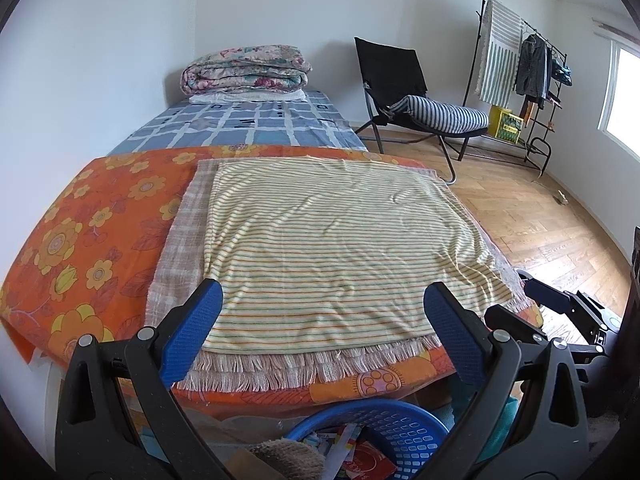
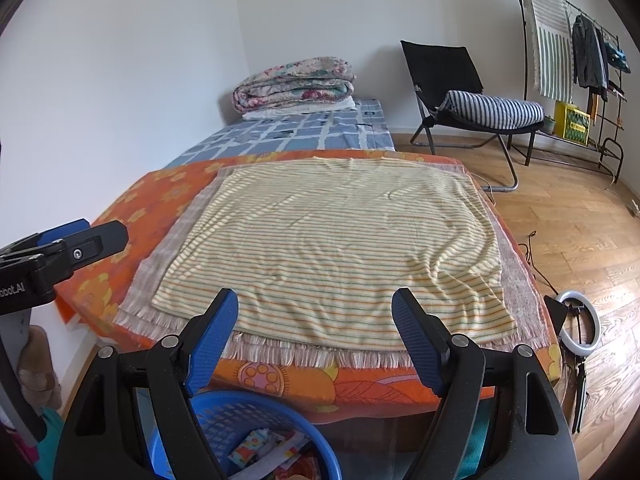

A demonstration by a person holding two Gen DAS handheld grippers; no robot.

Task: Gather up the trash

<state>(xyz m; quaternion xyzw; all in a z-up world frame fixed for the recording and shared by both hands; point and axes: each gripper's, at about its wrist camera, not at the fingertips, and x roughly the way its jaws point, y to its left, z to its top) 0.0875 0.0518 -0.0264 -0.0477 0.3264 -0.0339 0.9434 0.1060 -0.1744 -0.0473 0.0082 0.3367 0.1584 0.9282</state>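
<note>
A blue plastic basket (image 1: 404,428) stands on the floor below the near edge of the bed, with paper wrappers and scraps (image 1: 352,448) inside. It also shows in the right wrist view (image 2: 224,412), with colourful wrappers (image 2: 260,448) in it. My left gripper (image 1: 322,300) is open and empty, above the basket at the bed's edge. My right gripper (image 2: 314,308) is open and empty, also above the basket. The right gripper shows at the right of the left wrist view (image 1: 560,304); the left gripper shows at the left of the right wrist view (image 2: 68,248).
A yellow striped cloth (image 1: 336,248) lies flat on a fringed pink blanket over an orange flowered bedspread (image 1: 92,232). Folded quilts (image 1: 248,68) sit at the bed's far end. A black chair (image 1: 404,92) with a striped cushion, a clothes rack (image 1: 516,64) and a ring light (image 2: 580,328) stand on the wooden floor.
</note>
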